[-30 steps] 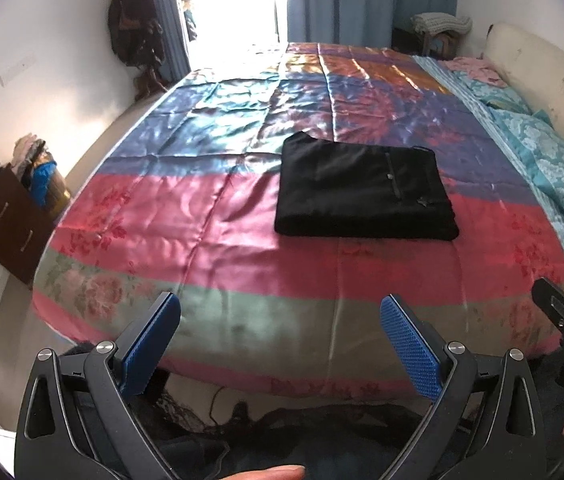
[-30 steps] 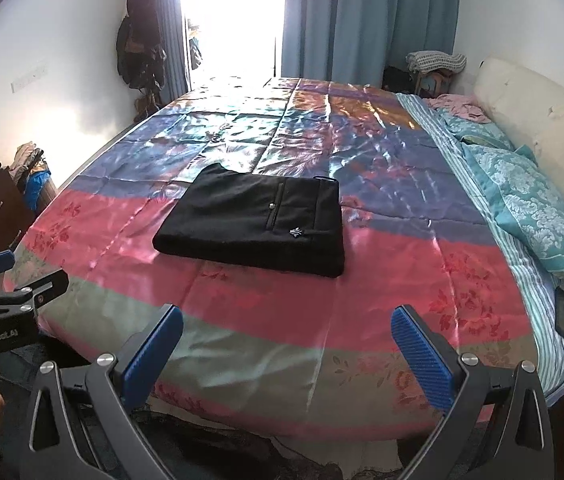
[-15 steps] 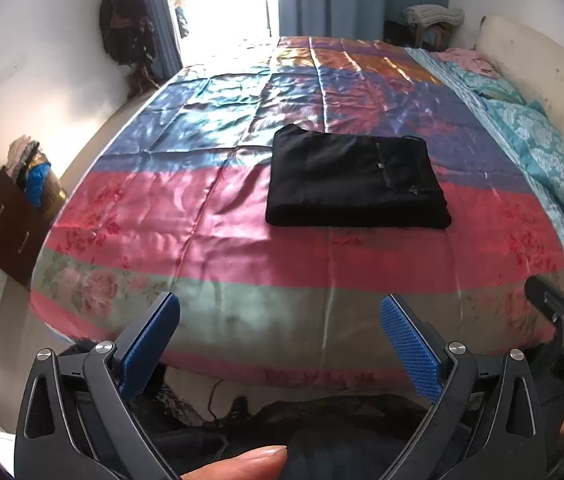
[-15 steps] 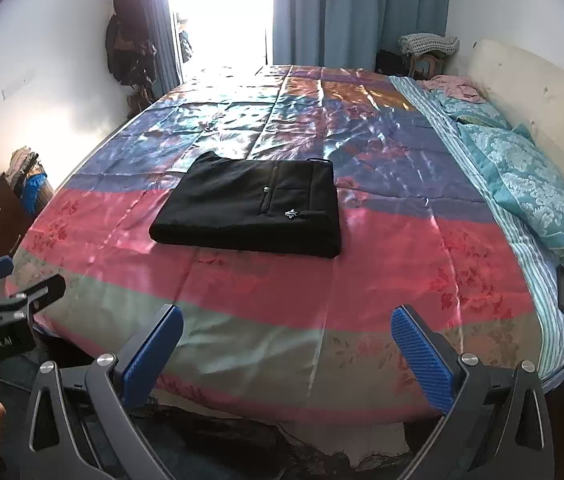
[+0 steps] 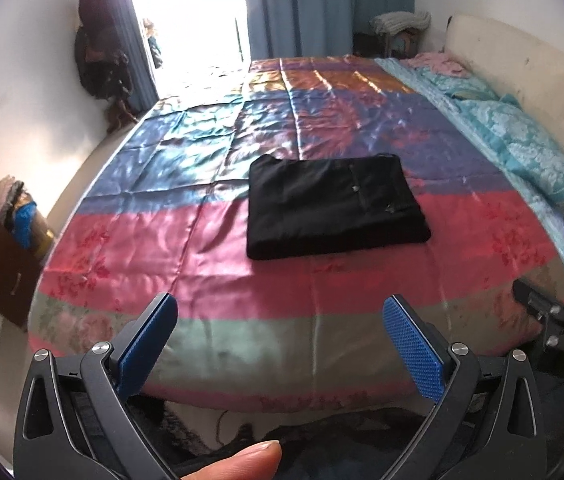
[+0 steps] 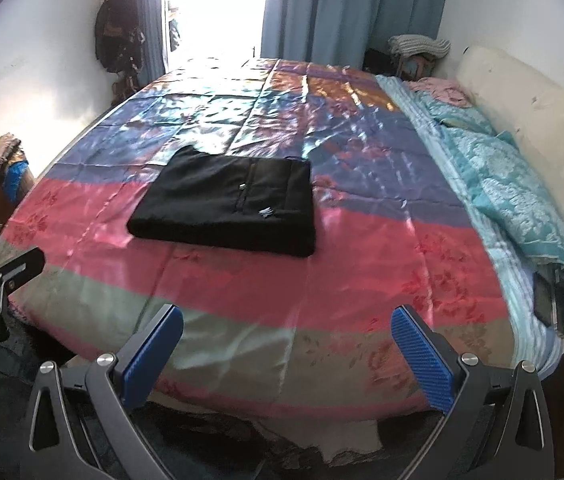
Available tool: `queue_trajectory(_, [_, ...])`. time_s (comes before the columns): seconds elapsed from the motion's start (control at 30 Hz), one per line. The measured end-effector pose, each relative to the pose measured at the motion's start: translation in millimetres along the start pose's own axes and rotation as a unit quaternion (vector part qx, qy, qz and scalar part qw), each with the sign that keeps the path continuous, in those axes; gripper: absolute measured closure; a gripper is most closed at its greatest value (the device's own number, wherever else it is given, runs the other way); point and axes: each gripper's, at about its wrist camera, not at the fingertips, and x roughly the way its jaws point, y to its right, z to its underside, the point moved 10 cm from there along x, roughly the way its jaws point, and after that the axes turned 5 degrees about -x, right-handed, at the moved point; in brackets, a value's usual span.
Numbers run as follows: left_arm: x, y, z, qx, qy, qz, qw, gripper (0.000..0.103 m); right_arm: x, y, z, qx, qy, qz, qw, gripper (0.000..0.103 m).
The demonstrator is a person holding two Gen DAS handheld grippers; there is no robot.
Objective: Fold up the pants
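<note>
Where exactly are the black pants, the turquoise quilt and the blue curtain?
black pants (image 5: 333, 204), left wrist view, middle of the folded stack.
turquoise quilt (image 6: 521, 184), right wrist view, its patterned top.
blue curtain (image 6: 353, 8), right wrist view, middle of the hanging folds.

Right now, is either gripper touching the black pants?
Apart. In both wrist views the folded black pants lie mid-bed, with bare bedspread between them and the open left gripper and right gripper.

One pants (image 5: 333, 210), two claws, one bed (image 5: 210, 248).
</note>
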Motion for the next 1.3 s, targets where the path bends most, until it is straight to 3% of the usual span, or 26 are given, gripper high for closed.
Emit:
queue_trajectory(0.2, [2,9,10,-0.012,-0.018,0.018,0.9996,0.0,0,-4,-6,-0.011,0.006,0.016,1.0,0.0])
queue_trajectory(0.3, [6,9,15,-0.006,-0.026,0.003,0.9996,0.0,0,-5,-7,-0.012,0.005,0.021,1.0,0.0])
queue_trajectory(0.47, [11,-1,21,-0.036,-0.043,-0.001,0.9984,0.001,0,-7,-8,-0.01,0.004,0.019,1.0,0.0])
queue_trajectory(1.3, [11,-6,19,-0.04,-0.043,-0.012,0.9982,0.001,2,-14,-4,0.002,0.003,0.014,1.0,0.0])
